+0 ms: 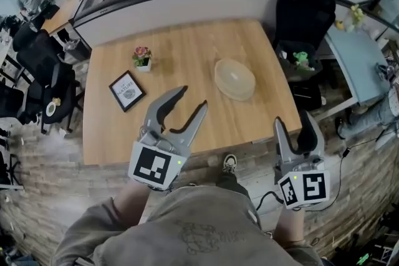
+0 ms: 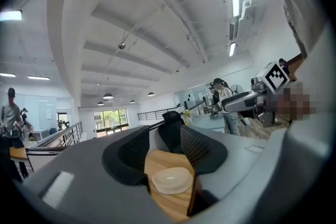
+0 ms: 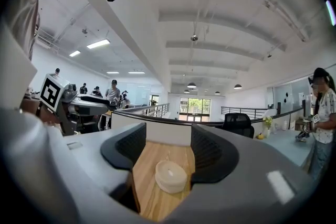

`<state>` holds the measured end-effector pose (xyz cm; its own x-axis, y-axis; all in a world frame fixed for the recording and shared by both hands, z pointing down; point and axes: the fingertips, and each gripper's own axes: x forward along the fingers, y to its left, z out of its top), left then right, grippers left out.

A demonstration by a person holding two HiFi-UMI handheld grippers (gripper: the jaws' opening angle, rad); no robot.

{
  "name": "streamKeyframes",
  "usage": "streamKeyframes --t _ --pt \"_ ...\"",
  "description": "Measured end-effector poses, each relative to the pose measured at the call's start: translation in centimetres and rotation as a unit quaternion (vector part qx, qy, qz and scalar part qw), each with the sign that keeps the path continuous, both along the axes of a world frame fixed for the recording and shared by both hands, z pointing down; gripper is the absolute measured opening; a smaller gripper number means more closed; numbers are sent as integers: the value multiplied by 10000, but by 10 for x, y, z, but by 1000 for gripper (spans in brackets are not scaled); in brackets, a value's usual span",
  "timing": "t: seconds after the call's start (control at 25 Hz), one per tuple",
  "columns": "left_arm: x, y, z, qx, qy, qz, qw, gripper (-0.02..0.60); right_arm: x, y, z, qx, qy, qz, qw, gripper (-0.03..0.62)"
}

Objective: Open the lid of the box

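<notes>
Box [image 1: 235, 79], ahead of both grippers: pale cream, plain. Table [image 1: 187, 47]: light wood, fine grain. Left gripper [image 1: 194, 98] and right gripper [image 1: 294, 120]: grey bodies, black pads, black-and-white square markers. Beyond the left gripper, to its left: black frame [image 1: 127, 91], white card; white pot [image 1: 143, 65], pink flower, green leaves. Floor [image 1: 56, 190]: brown brick pattern.
</notes>
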<state>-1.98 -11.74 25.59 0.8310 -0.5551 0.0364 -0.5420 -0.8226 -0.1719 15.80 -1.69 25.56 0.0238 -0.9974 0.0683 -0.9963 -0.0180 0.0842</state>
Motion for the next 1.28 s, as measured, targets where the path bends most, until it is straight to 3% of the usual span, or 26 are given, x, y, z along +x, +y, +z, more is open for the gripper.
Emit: streamKeyframes --t 0.28,0.56,0.88,1.28 --pt "54 -34 -4 11 -130 -713 9974 183 78 -48 -6 -20 -20 -503 9987 253" --pt "86 -48 1 -11 -268 -1277 9914 186 122 -81 1 -62 -36 -1049 9945 253" --pt "93 -56 13 -149 -417 -1531 9872 186 135 -103 7 -113 -115 -1288 9915 253" --pt "88 -87 26 -388 -402 -1344 9894 186 121 -128 21 -300 -147 -1246 9916 253"
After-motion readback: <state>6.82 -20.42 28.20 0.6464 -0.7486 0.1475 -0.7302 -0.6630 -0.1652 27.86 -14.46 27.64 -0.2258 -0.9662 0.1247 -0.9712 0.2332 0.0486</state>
